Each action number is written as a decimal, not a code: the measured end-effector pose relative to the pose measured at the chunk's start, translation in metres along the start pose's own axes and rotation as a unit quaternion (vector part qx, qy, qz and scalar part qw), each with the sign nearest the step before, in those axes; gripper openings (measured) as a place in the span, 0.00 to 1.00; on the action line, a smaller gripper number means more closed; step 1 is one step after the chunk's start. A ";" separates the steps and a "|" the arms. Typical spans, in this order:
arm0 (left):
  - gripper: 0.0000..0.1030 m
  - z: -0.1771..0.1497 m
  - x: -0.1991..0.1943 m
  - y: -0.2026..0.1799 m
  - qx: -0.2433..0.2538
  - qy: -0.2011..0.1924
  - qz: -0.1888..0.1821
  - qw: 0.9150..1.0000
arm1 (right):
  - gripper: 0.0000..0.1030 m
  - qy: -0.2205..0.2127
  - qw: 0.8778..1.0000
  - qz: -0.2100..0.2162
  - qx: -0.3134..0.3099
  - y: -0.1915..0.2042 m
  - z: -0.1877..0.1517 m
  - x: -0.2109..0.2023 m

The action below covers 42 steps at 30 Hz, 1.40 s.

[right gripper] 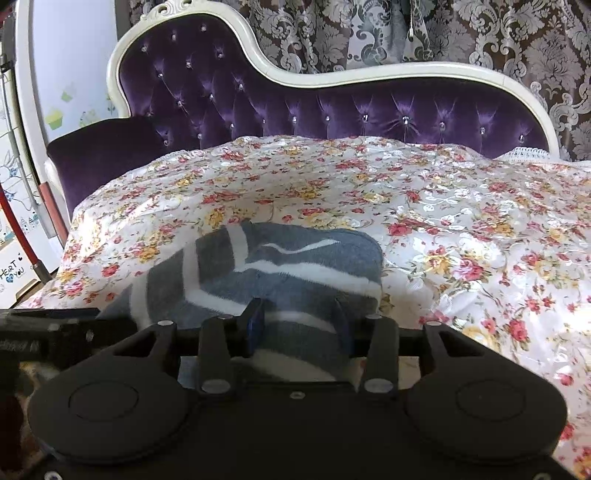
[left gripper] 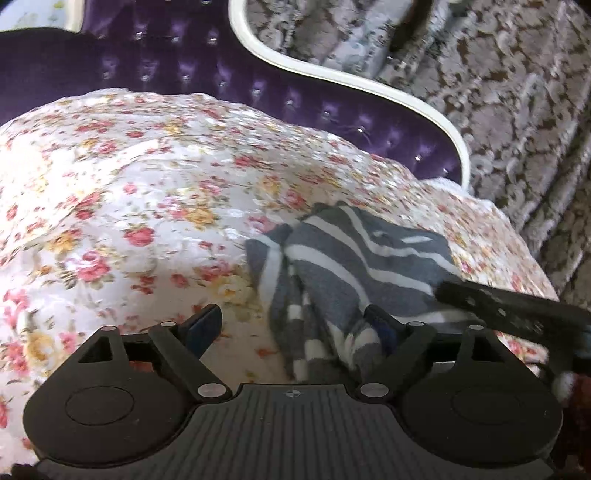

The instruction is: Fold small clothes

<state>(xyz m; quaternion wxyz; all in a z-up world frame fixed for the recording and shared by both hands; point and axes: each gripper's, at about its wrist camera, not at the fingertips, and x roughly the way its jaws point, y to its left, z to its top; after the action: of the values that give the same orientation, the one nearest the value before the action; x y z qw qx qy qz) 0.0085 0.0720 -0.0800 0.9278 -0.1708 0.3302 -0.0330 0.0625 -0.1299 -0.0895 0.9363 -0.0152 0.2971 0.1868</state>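
Note:
A small grey garment with white stripes (left gripper: 347, 269) lies bunched on the floral cover (left gripper: 147, 184); it also shows in the right wrist view (right gripper: 280, 269). My left gripper (left gripper: 295, 325) is open, its jaws wide apart, with the garment's near left part between and over its right finger. My right gripper (right gripper: 299, 321) is open, with the garment's near edge lying between its fingers. The right gripper's finger (left gripper: 498, 306) reaches in from the right in the left wrist view. The left gripper (right gripper: 55, 325) shows at the left edge of the right wrist view.
The floral cover (right gripper: 443, 221) lies over a purple tufted sofa (right gripper: 332, 110) with a white frame (right gripper: 406, 70). A patterned curtain (right gripper: 480, 33) hangs behind it. A dark purple cushion (right gripper: 99, 155) sits at the sofa's left end. A red pole (right gripper: 22, 236) stands at the left.

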 end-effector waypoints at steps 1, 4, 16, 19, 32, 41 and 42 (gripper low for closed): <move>0.83 0.001 -0.001 0.002 -0.004 -0.001 0.001 1.000 | 0.55 0.000 1.000 -0.001 -0.008 0.002 -0.002 -0.006; 0.83 0.003 -0.008 0.002 -0.007 -0.012 0.007 1.000 | 0.63 0.003 1.000 -0.005 -0.028 0.010 -0.008 -0.022; 0.83 0.016 -0.076 -0.037 0.088 -0.066 0.075 0.991 | 0.98 -0.035 0.997 0.031 0.057 0.007 -0.019 -0.092; 0.83 0.015 -0.087 -0.053 0.114 -0.065 0.078 0.988 | 0.99 -0.043 0.996 0.023 0.068 0.009 -0.016 -0.107; 0.83 -0.009 -0.098 -0.085 0.132 0.005 0.093 0.987 | 0.99 0.014 0.995 -0.061 0.075 0.022 -0.026 -0.125; 0.83 -0.020 -0.096 -0.077 0.110 0.031 0.094 0.989 | 0.99 0.025 0.995 -0.056 0.079 0.023 -0.033 -0.130; 0.83 -0.022 -0.095 -0.076 0.107 0.035 0.097 0.989 | 0.99 0.027 0.995 -0.059 0.077 0.023 -0.033 -0.130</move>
<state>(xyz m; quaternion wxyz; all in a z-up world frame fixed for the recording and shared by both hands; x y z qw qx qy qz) -0.0751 0.0107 -0.0128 0.9276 -0.0363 0.3716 0.0160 -0.0622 -0.1572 -0.0420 0.9355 0.0349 0.3347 0.1076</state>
